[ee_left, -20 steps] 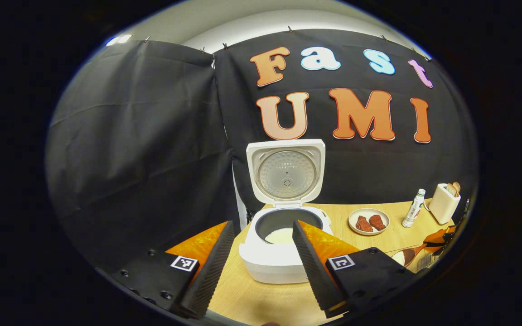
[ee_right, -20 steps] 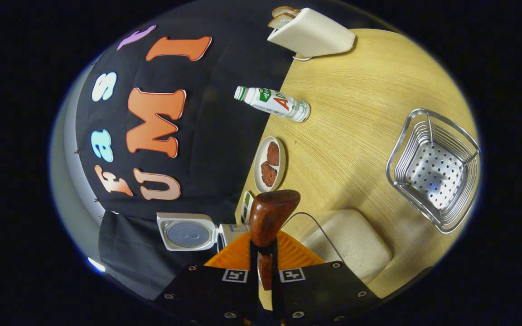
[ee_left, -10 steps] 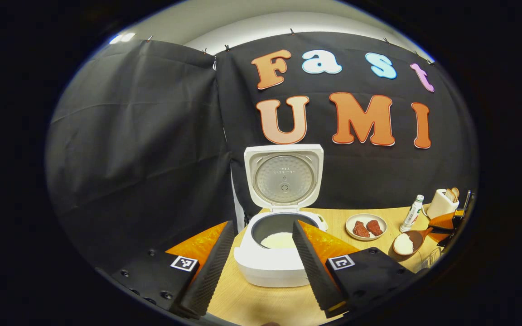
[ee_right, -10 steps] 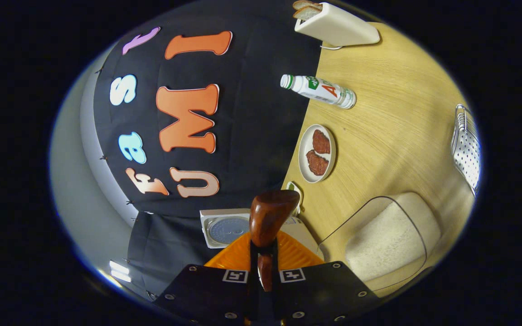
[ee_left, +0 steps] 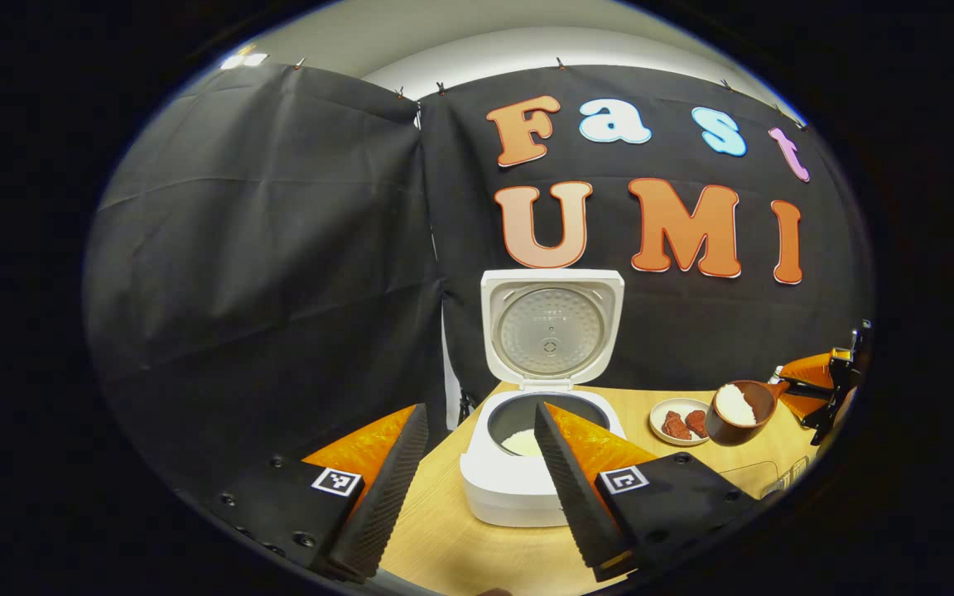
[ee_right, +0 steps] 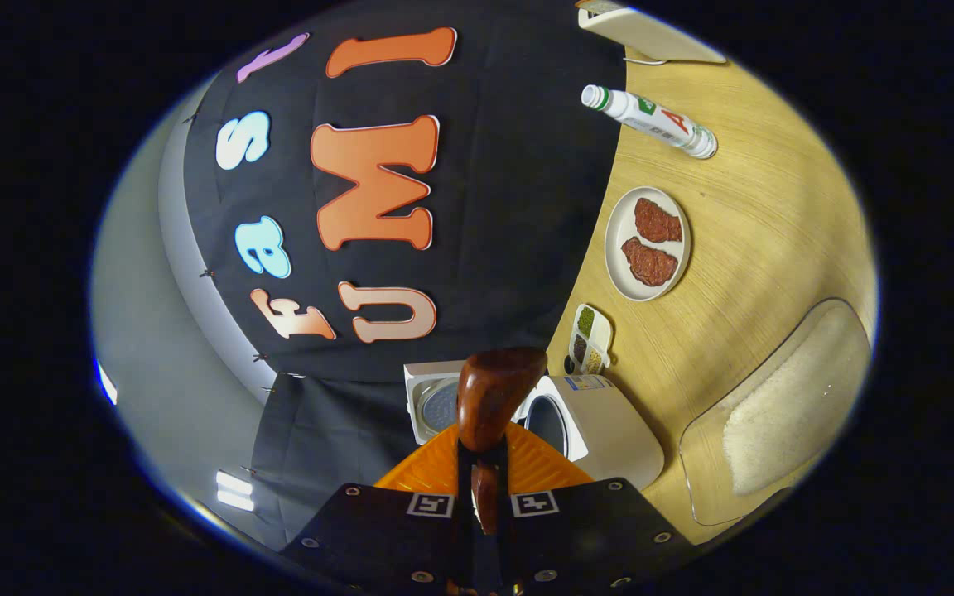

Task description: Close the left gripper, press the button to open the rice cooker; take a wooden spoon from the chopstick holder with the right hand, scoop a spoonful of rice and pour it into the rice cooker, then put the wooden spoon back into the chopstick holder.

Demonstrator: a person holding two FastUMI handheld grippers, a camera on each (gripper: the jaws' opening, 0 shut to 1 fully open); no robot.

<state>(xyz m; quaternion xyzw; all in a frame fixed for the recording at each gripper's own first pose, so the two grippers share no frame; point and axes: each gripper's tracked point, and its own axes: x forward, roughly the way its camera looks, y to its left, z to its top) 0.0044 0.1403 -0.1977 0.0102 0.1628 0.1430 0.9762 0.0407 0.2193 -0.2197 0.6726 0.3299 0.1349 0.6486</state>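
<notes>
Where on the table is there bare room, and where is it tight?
Bare wood on the table lies between the plate of meat, the bottle and the rice container. It is crowded beside the rice cooker, where the small divided dish sits close.

left gripper [ee_left: 477, 488] body: black plates, silver screws, square black-and-white marker tags
right gripper [ee_right: 484, 497] body: black plates, screws, two marker tags

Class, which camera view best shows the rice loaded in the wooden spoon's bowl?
The left gripper view: the wooden spoon faces the camera, with white rice heaped in its bowl. In the right gripper view the spoon is seen from behind, between the right gripper's fingers; no rice visible.
</notes>
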